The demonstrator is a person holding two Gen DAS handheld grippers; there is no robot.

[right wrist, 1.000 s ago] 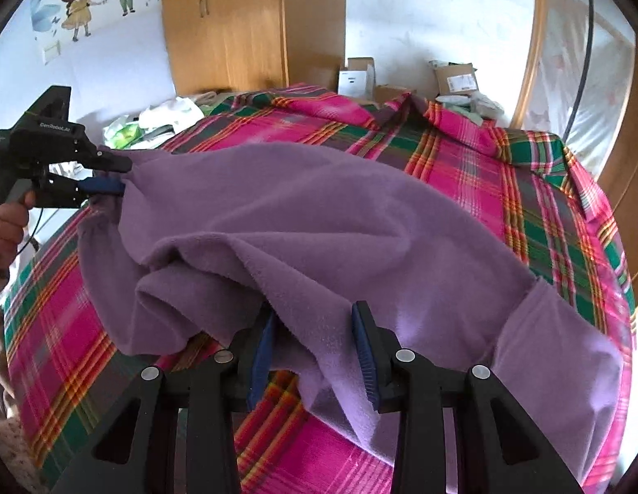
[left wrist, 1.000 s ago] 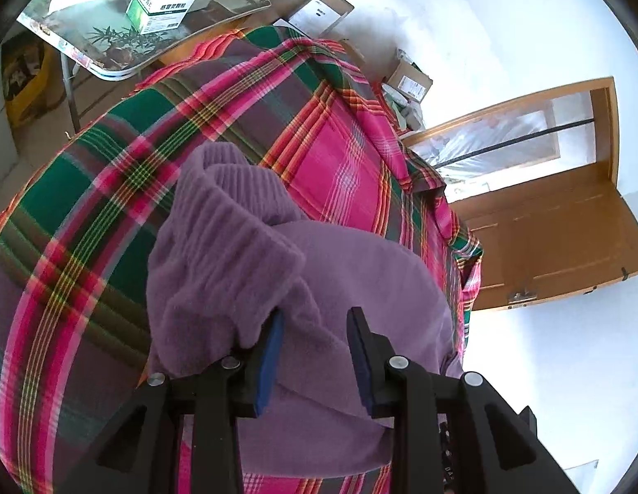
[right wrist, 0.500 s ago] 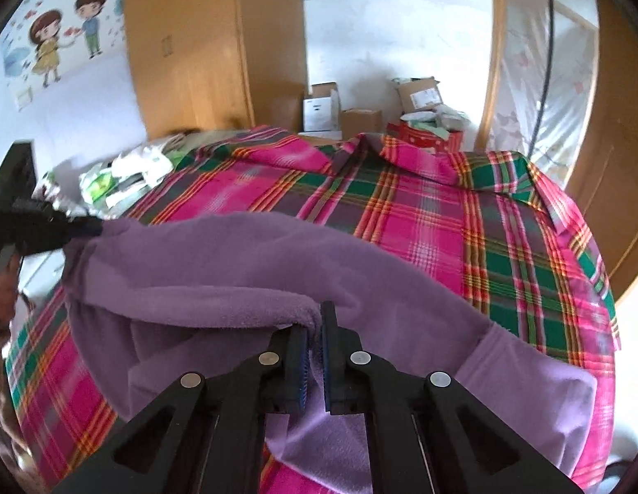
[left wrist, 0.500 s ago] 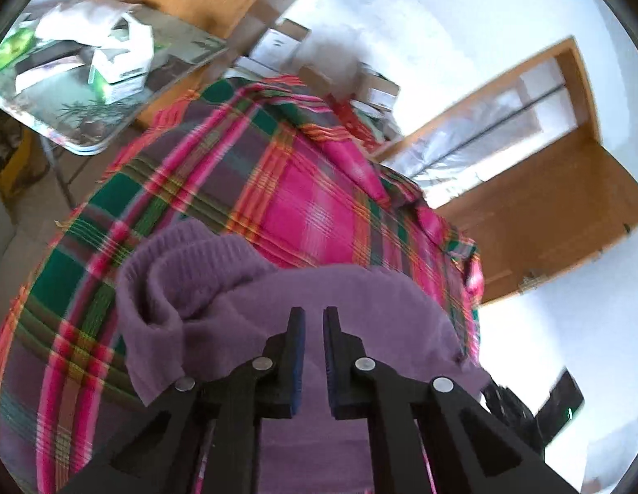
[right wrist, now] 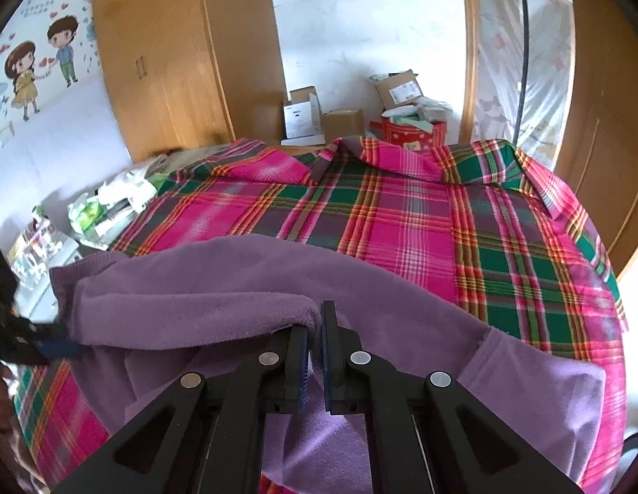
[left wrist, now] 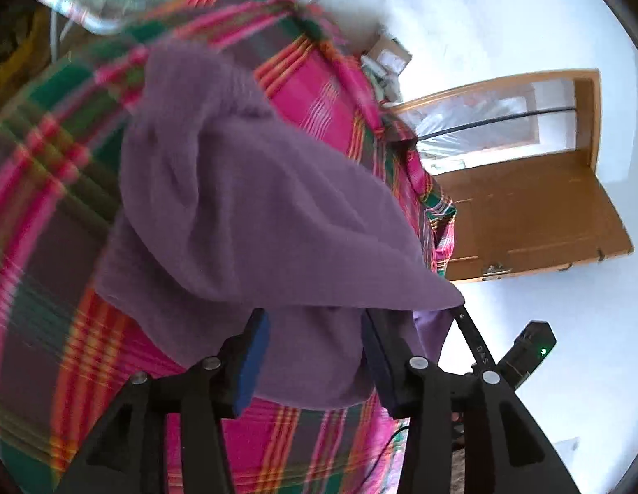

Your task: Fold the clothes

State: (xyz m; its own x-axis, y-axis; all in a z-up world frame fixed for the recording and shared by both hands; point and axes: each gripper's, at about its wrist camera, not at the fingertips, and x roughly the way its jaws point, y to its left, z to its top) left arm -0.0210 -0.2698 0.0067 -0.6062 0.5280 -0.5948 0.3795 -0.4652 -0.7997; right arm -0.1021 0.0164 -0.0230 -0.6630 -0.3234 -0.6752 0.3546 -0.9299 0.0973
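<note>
A purple fleece garment (right wrist: 220,288) lies on a bed under a pink and green plaid sheet (right wrist: 401,222). My right gripper (right wrist: 314,329) is shut on a rolled fold of the garment and holds it above the bed. My left gripper (left wrist: 314,346) is open, its fingers wide apart, with purple cloth (left wrist: 244,206) draped between and beyond them. In the right wrist view the left gripper (right wrist: 26,337) shows at the far left edge, at the garment's ribbed end. The left wrist view is motion-blurred.
A wooden wardrobe (right wrist: 175,61) and cardboard boxes (right wrist: 306,115) stand beyond the bed's far end. A side table with packets (right wrist: 105,206) is at the left. A wooden door (left wrist: 524,214) stands on the right of the left wrist view.
The left gripper was open, shut on the garment half a second ago, and has now opened wide. The right gripper shut on the fold and stays shut, raised higher.
</note>
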